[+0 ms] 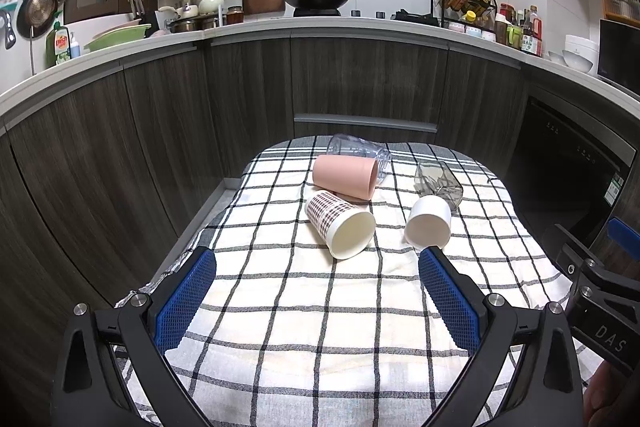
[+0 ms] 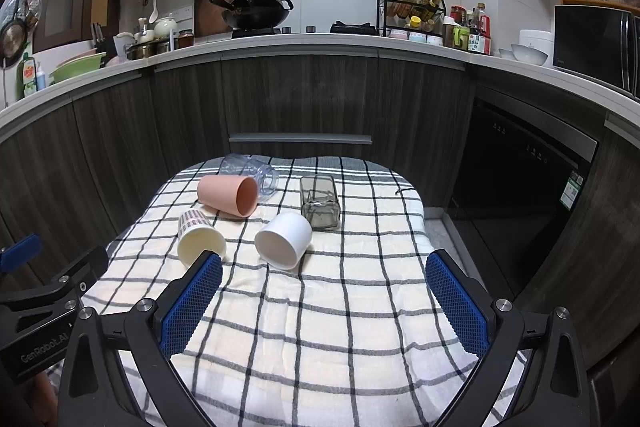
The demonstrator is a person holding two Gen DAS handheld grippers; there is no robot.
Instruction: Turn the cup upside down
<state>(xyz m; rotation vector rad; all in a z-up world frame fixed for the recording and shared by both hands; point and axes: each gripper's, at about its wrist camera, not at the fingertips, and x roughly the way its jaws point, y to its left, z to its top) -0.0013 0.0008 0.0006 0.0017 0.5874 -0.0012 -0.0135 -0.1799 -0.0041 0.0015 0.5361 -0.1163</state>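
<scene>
Both grippers, left [image 1: 318, 263] and right [image 2: 324, 267], hover wide apart and hold nothing above the cloth [image 2: 320, 327]. 5 cups lie on their sides ahead, the white cup [image 2: 284, 241] nearest the right gripper.

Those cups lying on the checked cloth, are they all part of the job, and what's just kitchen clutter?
Job:
pink cup
patterned cup
white cup
clear cup
grey glass
left gripper
right gripper

Clutter:
wok
spice rack
checked cloth
</scene>
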